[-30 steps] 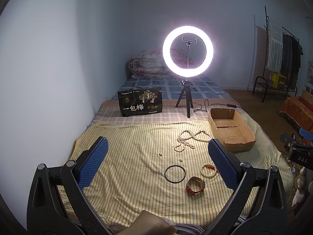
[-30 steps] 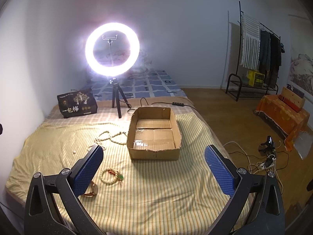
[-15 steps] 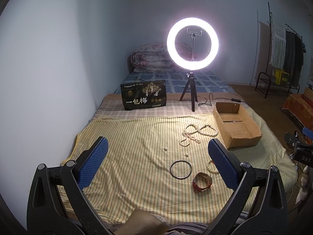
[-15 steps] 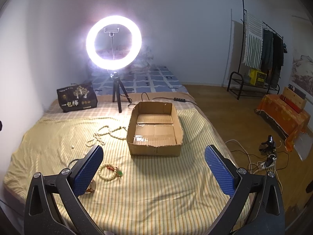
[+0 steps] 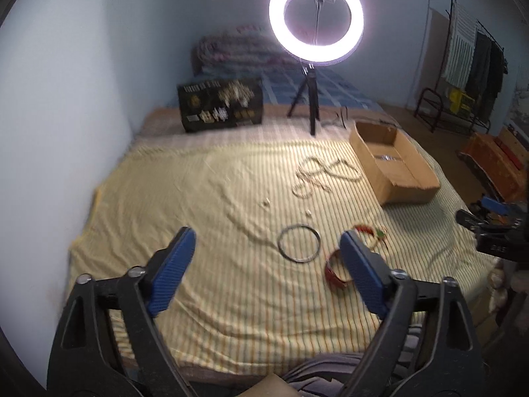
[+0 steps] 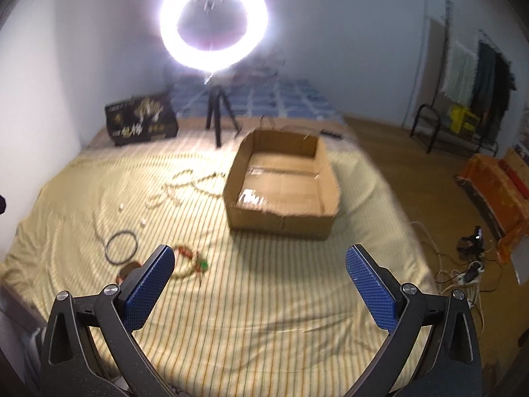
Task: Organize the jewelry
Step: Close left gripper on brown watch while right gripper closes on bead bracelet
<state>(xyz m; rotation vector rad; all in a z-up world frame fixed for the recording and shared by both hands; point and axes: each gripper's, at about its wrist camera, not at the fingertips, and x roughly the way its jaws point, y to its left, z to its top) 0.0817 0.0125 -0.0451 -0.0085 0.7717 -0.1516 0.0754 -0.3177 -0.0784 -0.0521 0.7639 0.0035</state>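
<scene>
Jewelry lies on a yellow striped bedsheet [image 5: 215, 205]. A black ring bangle [image 5: 299, 243] lies just beyond my open, empty left gripper [image 5: 267, 248]. A red-brown watch [image 5: 335, 269] sits by that gripper's right finger, and a bead bracelet [image 5: 370, 233] is partly hidden behind it. A long pale bead necklace [image 5: 322, 175] lies further out. An open, empty cardboard box [image 6: 281, 185] stands ahead of my open, empty right gripper [image 6: 261, 266]. The bangle [image 6: 121, 246], bracelet [image 6: 188, 261] and necklace [image 6: 185, 187] lie to that gripper's left.
A lit ring light on a tripod [image 5: 315, 20] and a black printed box [image 5: 220, 104] stand at the far end of the bed. Two small loose beads [image 5: 309, 212] lie on the sheet. A clothes rack [image 6: 463, 76], orange furniture [image 6: 496, 185] and floor cables [image 6: 463, 271] are at the right.
Both grippers have moved forward and tilted down toward the bed. The jewelry and the box look larger and nearer. Both stay open and empty.
</scene>
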